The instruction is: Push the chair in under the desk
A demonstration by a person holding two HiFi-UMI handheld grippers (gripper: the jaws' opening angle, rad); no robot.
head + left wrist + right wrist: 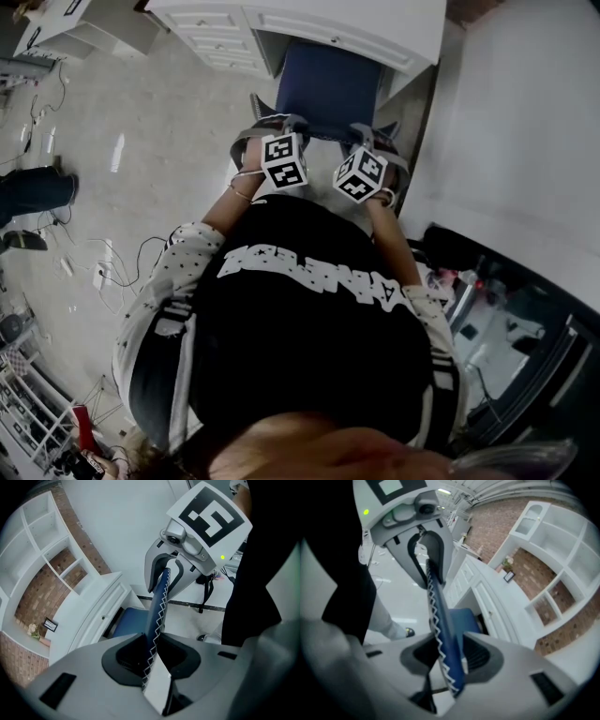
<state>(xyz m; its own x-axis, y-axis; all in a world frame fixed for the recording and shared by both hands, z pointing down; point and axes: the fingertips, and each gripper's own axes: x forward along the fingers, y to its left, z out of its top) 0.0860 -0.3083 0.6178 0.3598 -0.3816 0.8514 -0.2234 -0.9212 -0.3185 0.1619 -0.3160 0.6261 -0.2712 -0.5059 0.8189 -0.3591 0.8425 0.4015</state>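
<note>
The white shelf unit (47,541) against the brick wall (28,602) is split into open cubbies. Below it, the white counter (375,23) has drawer fronts at the upper left of the head view. On its top stand a small framed card (50,625), its print too small to read, and a sprig of flowers (33,630).

White lettering crosses the person's black shirt (319,272), but it is upside down and I cannot read it.

The blue chair (328,89) sits at the top centre of the head view, its seat partly under the counter. The left claw (152,653) pinches the top edge of the zigzag-stitched backrest, and the right claw (450,663) pinches the same edge just beside it.

The floor (141,141) is pale and glossy, with loose cables (112,267) at the left.
</note>
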